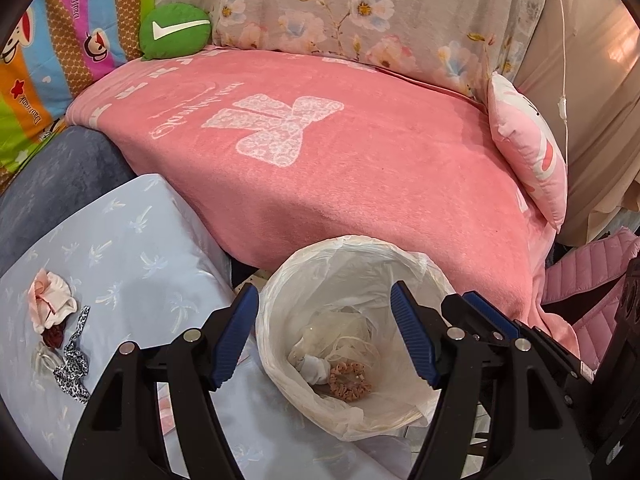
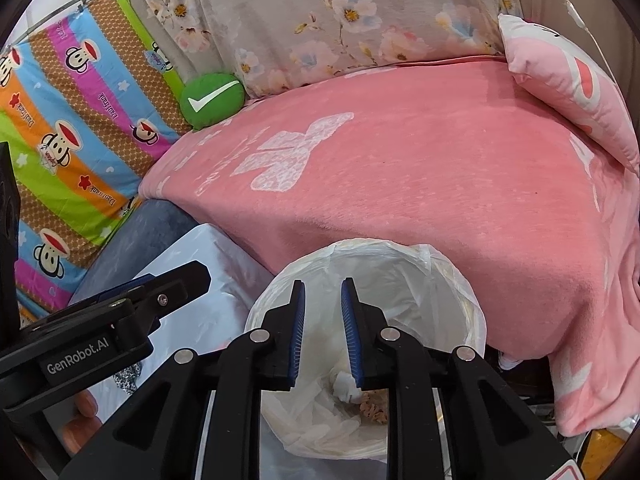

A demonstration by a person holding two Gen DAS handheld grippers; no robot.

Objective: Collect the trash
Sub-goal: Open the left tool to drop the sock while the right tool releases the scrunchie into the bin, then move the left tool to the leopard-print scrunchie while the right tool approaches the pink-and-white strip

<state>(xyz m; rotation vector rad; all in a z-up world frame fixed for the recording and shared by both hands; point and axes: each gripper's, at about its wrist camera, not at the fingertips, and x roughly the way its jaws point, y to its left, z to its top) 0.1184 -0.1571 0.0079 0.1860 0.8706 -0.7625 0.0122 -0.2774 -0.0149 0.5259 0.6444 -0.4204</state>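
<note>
A round bin lined with a white plastic bag (image 1: 280, 344) stands in front of the pink bed; it also shows in the right wrist view (image 2: 464, 300). Inside lie a pink scrunchie (image 1: 348, 376), a white wad (image 1: 314, 368) and clear film. My left gripper (image 1: 324, 312) is open and empty above the bin's mouth. My right gripper (image 2: 322, 300) is open a little and empty, over the bin; it also shows in the left wrist view (image 1: 488, 312). On the pale blue cloth (image 1: 132, 248) lie a pink-white fabric piece (image 1: 50, 300), a dark red bit (image 1: 54, 338) and a leopard-print strip (image 1: 74, 368).
A pink blanket with a white bow (image 1: 320, 152) covers the bed behind the bin. A green check-mark cushion (image 1: 176, 32), a pink pillow (image 1: 528, 152), a floral sheet (image 1: 360, 8) and a striped monkey-print quilt (image 2: 72, 120) line the back. A pink quilted jacket (image 1: 592, 272) lies right.
</note>
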